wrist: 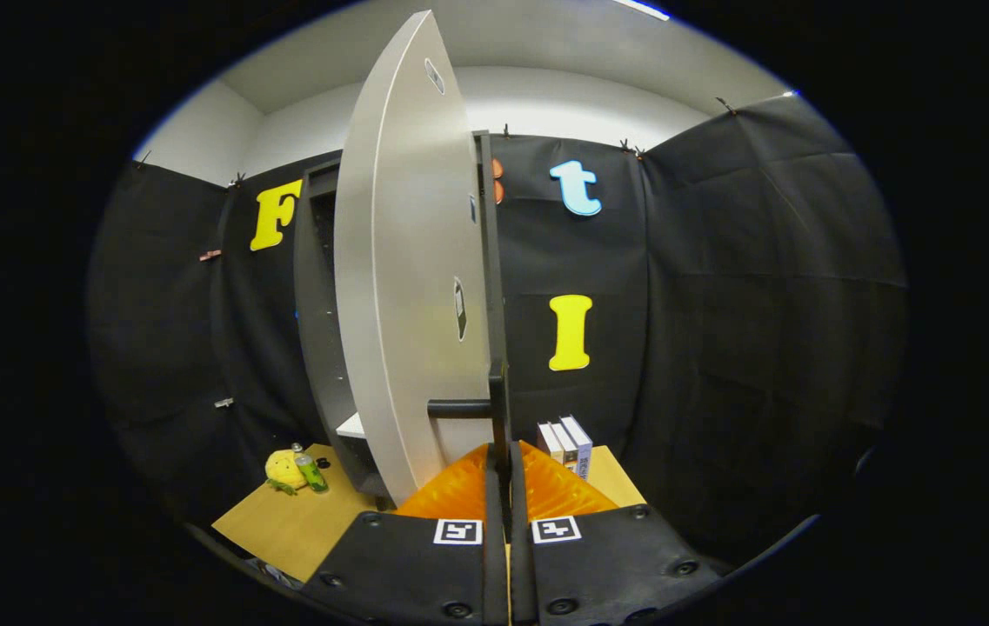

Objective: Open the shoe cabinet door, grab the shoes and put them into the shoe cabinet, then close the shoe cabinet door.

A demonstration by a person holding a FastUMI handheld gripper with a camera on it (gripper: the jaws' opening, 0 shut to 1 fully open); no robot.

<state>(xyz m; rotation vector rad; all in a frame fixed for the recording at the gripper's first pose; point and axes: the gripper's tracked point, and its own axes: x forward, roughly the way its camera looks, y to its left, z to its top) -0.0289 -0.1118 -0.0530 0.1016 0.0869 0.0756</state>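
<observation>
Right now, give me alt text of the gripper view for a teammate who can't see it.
The gripper is shut on the dark handle at the edge of the cabinet door, which stands partly open. Behind the door is the dark shoe cabinet; books stand beyond the fingers on the wooden table.

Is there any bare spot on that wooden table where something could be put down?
Yes. The table is bare between the yellow plush toy with its green bottle and the cabinet. A smaller strip lies bare right of the books. It is crowded ahead of the gripper, shut on the open door by its handle.
</observation>
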